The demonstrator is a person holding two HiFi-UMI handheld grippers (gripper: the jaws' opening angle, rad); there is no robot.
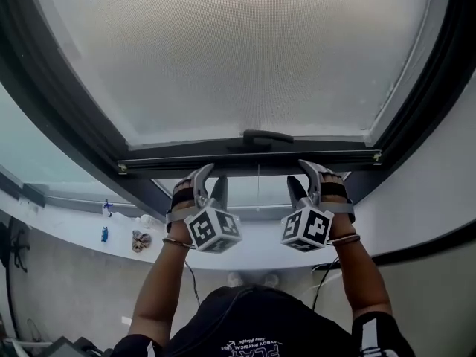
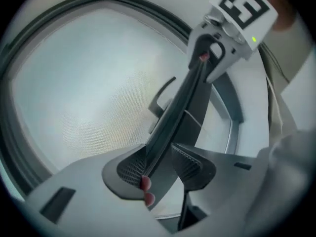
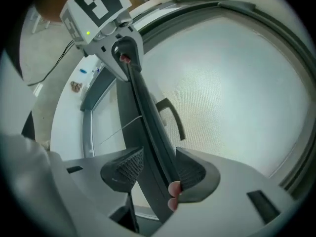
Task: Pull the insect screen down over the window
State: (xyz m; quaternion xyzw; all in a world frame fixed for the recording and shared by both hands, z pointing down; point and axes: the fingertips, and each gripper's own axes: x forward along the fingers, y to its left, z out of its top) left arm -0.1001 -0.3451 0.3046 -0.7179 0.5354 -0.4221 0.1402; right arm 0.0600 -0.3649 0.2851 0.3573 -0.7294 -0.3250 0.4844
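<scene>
All three views face the screen bar (image 1: 223,162).

Insect screen (image 1: 238,50) cropped above; ledge trinkets (image 1: 139,239) indistinct.

Left gripper clamped on the screen's bar

I see my left gripper (image 2: 160,166) with the dark bottom bar (image 2: 181,105) of the insect screen (image 2: 84,93) between its ribbed pads (image 2: 129,169), both pressed to it. Two fingertips (image 2: 146,183) show beside the left pad. The bar runs up to the right, past its handle (image 2: 162,98), to the right gripper (image 2: 210,58), which clamps it under its marker cube (image 2: 244,6).
</scene>
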